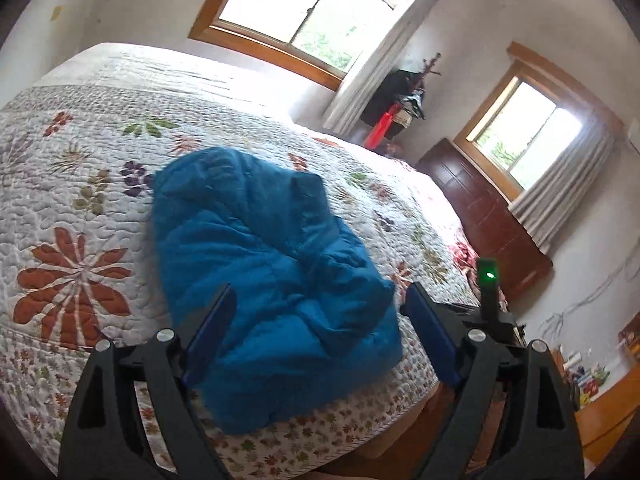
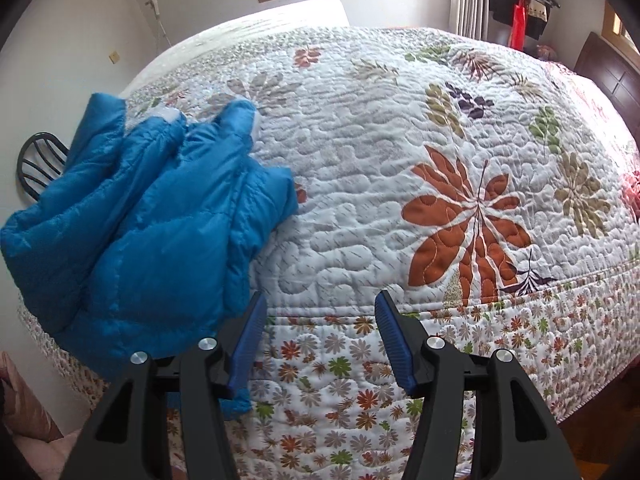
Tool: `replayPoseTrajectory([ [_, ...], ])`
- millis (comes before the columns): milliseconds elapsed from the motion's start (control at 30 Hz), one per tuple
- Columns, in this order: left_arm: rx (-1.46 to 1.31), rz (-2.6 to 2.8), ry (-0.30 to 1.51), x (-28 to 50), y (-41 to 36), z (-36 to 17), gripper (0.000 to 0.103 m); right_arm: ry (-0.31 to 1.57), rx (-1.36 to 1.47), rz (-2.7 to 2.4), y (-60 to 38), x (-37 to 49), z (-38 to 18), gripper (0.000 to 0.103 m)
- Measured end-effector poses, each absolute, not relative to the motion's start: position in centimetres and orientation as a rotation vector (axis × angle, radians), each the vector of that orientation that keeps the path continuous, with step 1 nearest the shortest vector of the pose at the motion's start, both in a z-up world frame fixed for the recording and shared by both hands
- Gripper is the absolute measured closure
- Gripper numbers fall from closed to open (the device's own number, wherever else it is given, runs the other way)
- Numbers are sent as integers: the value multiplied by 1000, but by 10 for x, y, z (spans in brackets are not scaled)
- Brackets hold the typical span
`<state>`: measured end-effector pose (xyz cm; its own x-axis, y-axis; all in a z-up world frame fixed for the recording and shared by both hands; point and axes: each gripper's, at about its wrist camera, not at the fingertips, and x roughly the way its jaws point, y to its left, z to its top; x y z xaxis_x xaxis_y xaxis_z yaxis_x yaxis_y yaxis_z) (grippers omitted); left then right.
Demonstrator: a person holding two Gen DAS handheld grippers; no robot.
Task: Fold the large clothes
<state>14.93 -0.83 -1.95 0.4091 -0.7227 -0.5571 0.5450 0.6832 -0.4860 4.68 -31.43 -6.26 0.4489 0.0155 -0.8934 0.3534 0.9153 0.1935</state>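
Observation:
A blue puffy jacket [image 1: 272, 272] lies in a folded bundle on the flowered quilt of the bed [image 1: 80, 184], near the bed's front edge. My left gripper [image 1: 320, 300] is open and empty, its fingers spread either side of the bundle's near end, above it. In the right wrist view the jacket [image 2: 140, 220] sits at the left, at the bed's corner. My right gripper [image 2: 320, 304] is open and empty over the quilt [image 2: 400, 160], to the right of the jacket.
A dark wooden headboard [image 1: 480, 216] stands at the bed's far end under a curtained window [image 1: 528, 132]. Clothes hang on a rack [image 1: 400, 104] in the corner. A dark chair back [image 2: 38, 164] shows left of the bed. Small items lie on the floor [image 1: 588, 376].

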Motion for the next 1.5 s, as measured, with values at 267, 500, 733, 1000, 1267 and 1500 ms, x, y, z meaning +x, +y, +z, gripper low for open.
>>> replayPoseTrajectory([
  [267, -57, -528, 1000, 225, -20, -76, 23, 1084, 339, -122, -276, 64, -43, 45],
  [500, 5, -527, 973, 215, -37, -83, 22, 1184, 334, -94, -263, 80, -77, 44],
  [733, 3, -519, 976, 204, -31, -80, 21, 1199, 337, -102, -266, 85, -78, 43],
  [1000, 5, -487, 952, 196, -18, -73, 21, 1067, 333, -52, -260, 79, -19, 41],
  [1267, 14, -386, 917, 201, 9, -65, 19, 1055, 363, 89, -226, 100, 19, 28],
  [1500, 7, -376, 909, 199, 22, -58, 19, 1124, 389, 157, -206, 127, 8, 20],
])
